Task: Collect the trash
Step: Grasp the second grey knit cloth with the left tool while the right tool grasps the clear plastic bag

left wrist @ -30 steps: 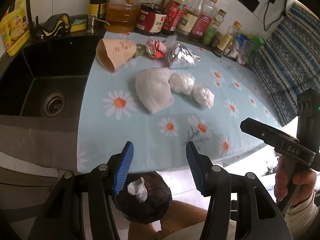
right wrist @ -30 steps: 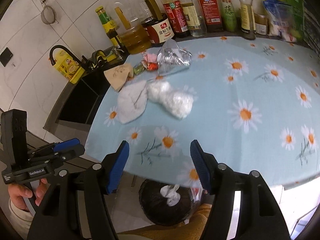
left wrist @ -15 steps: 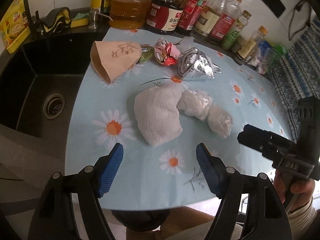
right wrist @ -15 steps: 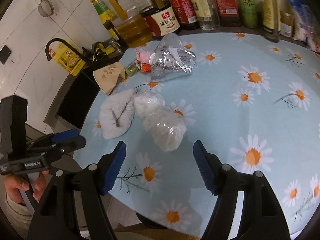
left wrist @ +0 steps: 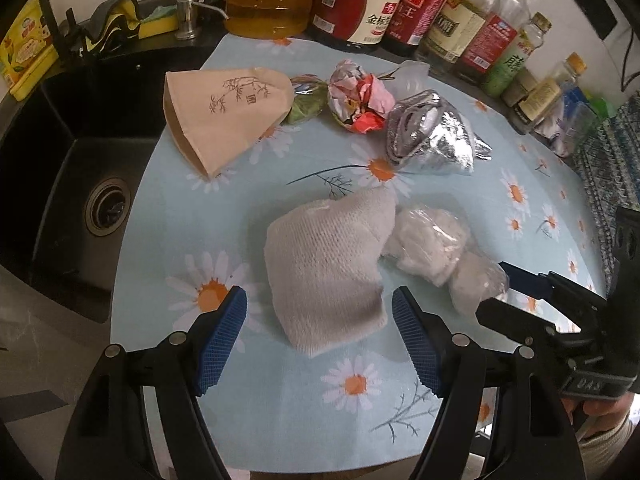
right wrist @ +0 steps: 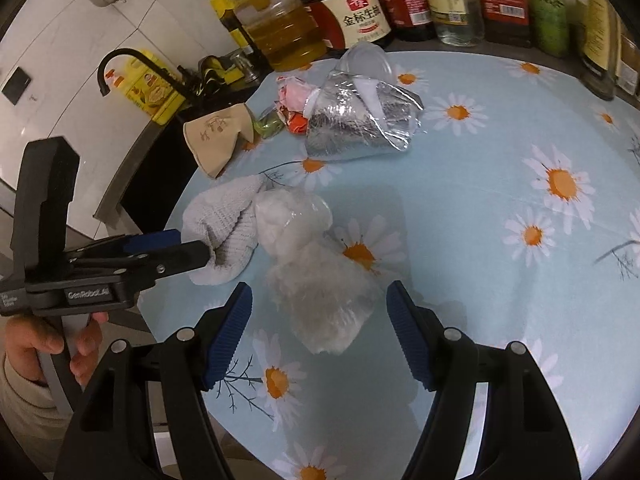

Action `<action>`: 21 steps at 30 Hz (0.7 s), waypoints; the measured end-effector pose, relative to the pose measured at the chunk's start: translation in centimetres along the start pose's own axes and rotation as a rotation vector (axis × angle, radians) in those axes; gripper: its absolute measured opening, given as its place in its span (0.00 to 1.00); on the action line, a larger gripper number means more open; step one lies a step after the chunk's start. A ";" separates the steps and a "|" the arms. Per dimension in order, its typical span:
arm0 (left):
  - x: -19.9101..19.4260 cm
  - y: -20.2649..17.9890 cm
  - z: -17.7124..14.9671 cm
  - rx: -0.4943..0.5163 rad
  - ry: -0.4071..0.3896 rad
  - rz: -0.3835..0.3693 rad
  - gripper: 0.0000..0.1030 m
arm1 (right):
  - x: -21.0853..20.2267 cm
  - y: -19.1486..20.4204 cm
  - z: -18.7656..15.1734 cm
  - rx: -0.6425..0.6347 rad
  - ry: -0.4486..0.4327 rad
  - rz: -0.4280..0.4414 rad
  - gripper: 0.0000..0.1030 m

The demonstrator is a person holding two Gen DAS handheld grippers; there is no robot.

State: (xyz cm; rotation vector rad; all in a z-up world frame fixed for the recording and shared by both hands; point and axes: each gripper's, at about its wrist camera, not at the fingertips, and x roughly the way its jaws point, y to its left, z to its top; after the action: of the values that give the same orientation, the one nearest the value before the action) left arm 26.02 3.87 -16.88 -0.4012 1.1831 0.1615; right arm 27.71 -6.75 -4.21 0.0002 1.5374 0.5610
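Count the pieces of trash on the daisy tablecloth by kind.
White knitted cloth: 1
Clear plastic-wrapped white wads: 2
Silver foil bag: 1
Crumpled pink-red wrapper: 1
Small green wrapper: 1
Tan paper bag: 1
Total: 7

Rough knit cloth (left wrist: 326,268), crinkled glossy foil (left wrist: 434,138)

My views are evenly lit from overhead, sharp centrally; glare glints off the foil bag (left wrist: 434,136) at one o'clock, soft shadows underlie my fingers (right wrist: 230,334), and edges bend into black corners.
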 end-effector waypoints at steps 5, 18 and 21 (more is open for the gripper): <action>0.8 -0.5 0.6 0.009 0.009 0.018 0.71 | 0.2 0.0 0.3 -0.034 -0.009 -0.012 0.67; 2.4 -1.1 1.3 -0.002 0.019 0.055 0.55 | 0.7 -0.2 0.2 -0.097 0.008 -0.003 0.51; 2.5 -1.1 1.3 -0.003 0.013 0.063 0.48 | 0.7 -0.5 0.1 -0.092 0.007 0.008 0.51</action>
State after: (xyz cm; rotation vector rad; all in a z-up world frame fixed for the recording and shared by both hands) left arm 28.46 3.11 -18.48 -0.3679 1.2092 0.2151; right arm 27.93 -6.88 -4.98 -0.0664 1.5177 0.6382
